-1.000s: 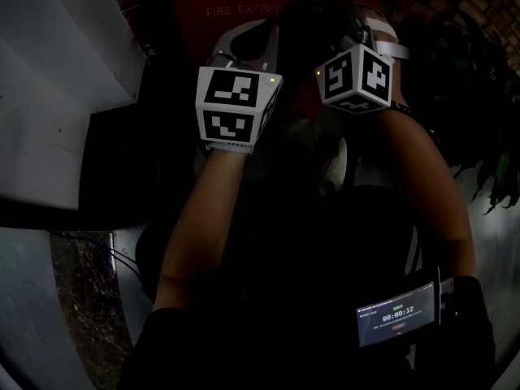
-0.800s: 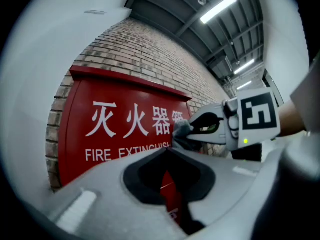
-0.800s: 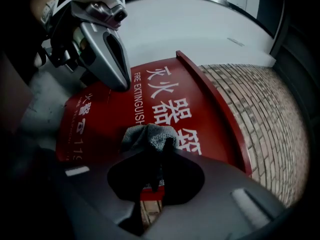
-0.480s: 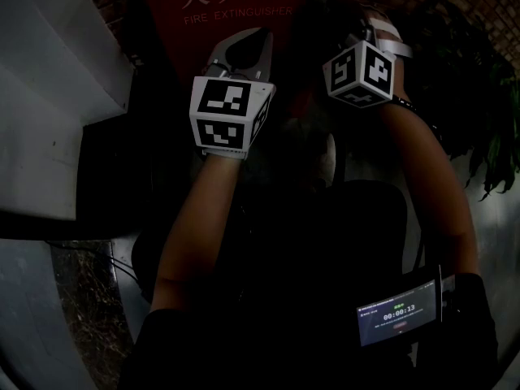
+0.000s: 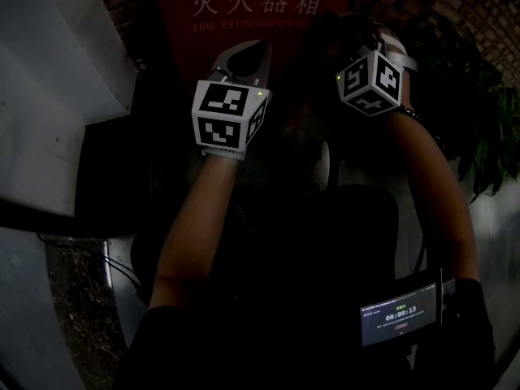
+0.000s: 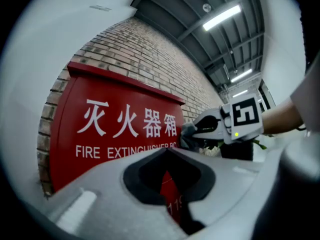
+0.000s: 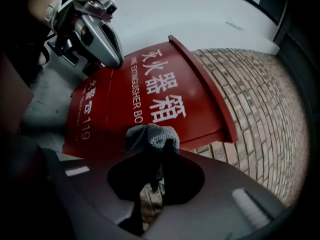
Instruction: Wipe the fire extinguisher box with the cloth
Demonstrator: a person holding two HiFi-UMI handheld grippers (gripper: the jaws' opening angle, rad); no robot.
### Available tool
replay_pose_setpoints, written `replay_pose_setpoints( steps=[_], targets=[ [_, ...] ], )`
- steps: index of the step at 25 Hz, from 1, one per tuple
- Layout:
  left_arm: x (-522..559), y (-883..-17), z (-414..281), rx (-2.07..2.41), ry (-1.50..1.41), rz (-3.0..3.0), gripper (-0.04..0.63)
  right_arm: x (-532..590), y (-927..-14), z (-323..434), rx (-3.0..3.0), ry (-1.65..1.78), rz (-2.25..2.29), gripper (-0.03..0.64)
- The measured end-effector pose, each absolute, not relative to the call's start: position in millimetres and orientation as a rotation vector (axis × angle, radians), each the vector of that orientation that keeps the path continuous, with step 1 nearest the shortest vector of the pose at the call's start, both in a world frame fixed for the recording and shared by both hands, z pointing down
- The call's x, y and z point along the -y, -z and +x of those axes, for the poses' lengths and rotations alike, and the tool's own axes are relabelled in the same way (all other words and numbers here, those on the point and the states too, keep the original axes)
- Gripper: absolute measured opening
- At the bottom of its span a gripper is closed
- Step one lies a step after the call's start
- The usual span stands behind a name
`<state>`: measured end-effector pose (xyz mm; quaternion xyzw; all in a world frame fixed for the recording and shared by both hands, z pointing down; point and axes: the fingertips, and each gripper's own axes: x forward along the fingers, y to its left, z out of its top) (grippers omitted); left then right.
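The red fire extinguisher box [image 6: 115, 129] stands against a brick wall [image 6: 150, 54], its front with the white lettering turned toward both tools. The right gripper [image 7: 162, 150] has its jaws pinched tight on a bunched grey cloth [image 7: 150, 134]. That cloth sits at the right end of the box's front, over the last letters of the English line. None of the views shows for certain whether it is pressing on the paint. The left gripper [image 6: 167, 151] is in front of the box's lower middle, near the "119" print. Its jaws are closed tip to tip with nothing between them, and only the red panel shows through the gap behind the tips. The wipe is probably just starting. To do it well, the wad should be pushed flat against the front so that fabric, not the hard jaw tips, meets the paint. It should then be drawn across the box in overlapping passes from the lid edge downward. The pinch should stay firm so the cloth does not slide out. The empty tool is best kept off the box's front, out of the wiping path. By count there is one box, one cloth and two grippers.
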<state>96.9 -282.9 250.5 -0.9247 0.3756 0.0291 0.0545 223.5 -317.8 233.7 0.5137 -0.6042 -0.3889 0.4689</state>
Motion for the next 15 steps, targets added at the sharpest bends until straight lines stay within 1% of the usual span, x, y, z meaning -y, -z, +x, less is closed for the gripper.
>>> replay_pose_setpoints(
  steps=[9, 15],
  targets=[
    [286.9, -226.2, 38.4, -1.275, -0.123, -2.733, 0.003, 299.8, -191.3, 120.3, 1.577, 1.146, 1.184, 0.032],
    [301.9, -229.5, -10.5, -1.376, -0.131, -2.725, 0.003, 307.6, -210.4, 50.0, 1.632, 1.206, 1.069, 0.032]
  ],
)
